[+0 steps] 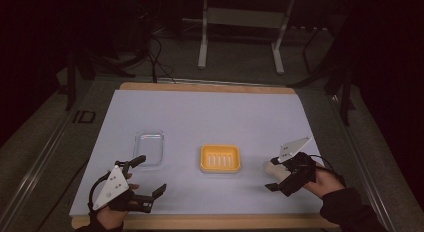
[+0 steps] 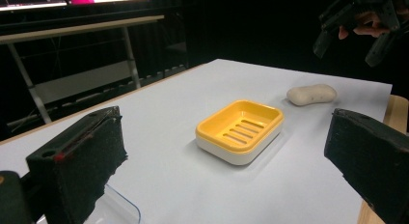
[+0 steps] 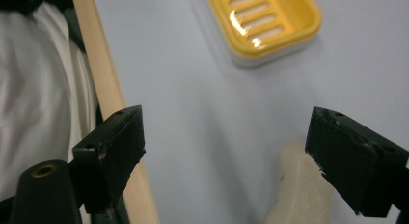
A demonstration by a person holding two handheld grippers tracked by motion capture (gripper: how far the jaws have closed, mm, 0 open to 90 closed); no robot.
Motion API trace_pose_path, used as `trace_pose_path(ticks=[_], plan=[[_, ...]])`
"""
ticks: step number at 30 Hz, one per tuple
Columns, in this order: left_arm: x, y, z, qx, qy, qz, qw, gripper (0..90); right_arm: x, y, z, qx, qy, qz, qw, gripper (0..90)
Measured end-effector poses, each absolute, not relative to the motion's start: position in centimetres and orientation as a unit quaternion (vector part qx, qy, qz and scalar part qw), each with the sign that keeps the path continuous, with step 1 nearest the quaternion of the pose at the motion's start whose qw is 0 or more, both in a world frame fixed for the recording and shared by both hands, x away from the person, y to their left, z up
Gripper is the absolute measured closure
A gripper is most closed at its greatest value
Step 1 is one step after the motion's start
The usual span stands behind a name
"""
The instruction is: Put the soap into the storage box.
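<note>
A yellow soap dish (image 1: 220,158) with a white base sits mid-table, slotted and with nothing in it; it appears as well in the left gripper view (image 2: 240,129) and the right gripper view (image 3: 270,21). A beige soap bar (image 1: 274,169) lies to its right on the mat (image 2: 311,94). My right gripper (image 1: 276,175) hovers open just above the soap, one jaw over the bar's end (image 3: 296,185). My left gripper (image 1: 149,175) is open near the front left, aimed at the dish, with nothing between its jaws (image 2: 222,137).
A clear plastic tray (image 1: 149,148) lies left of the dish, close to my left gripper (image 2: 115,212). The pale mat covers a wooden table (image 1: 210,222), whose edge runs beside my right gripper (image 3: 103,89). Table legs and cables stand beyond the far edge.
</note>
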State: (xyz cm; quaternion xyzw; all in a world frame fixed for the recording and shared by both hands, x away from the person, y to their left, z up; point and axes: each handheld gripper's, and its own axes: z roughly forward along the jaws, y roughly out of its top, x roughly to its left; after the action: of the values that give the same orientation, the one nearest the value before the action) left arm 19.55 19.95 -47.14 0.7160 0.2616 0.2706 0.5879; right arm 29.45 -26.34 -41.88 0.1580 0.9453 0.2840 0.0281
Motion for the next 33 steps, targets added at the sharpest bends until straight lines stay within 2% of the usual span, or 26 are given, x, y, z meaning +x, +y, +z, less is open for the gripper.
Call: trace_pose_path(ticks=[16, 21, 33], plan=[[19.6, 20.0, -47.2, 0.718, 0.26, 0.273, 0.585, 0.8, 29.3, -26.1, -42.3, 0.166, 0.969, 0.181, -0.002, 12.8], [19.7, 20.0, -47.2, 0.719, 0.259, 0.274, 0.583, 0.8, 29.2, -26.1, -43.0, 0.174, 0.976, 0.128, -0.025, 12.9], [19.6, 20.1, -47.2, 0.718, 0.26, 0.274, 0.584, 0.8, 29.5, -26.9, -43.3, 0.189, 0.978, 0.081, -0.022, 13.8]])
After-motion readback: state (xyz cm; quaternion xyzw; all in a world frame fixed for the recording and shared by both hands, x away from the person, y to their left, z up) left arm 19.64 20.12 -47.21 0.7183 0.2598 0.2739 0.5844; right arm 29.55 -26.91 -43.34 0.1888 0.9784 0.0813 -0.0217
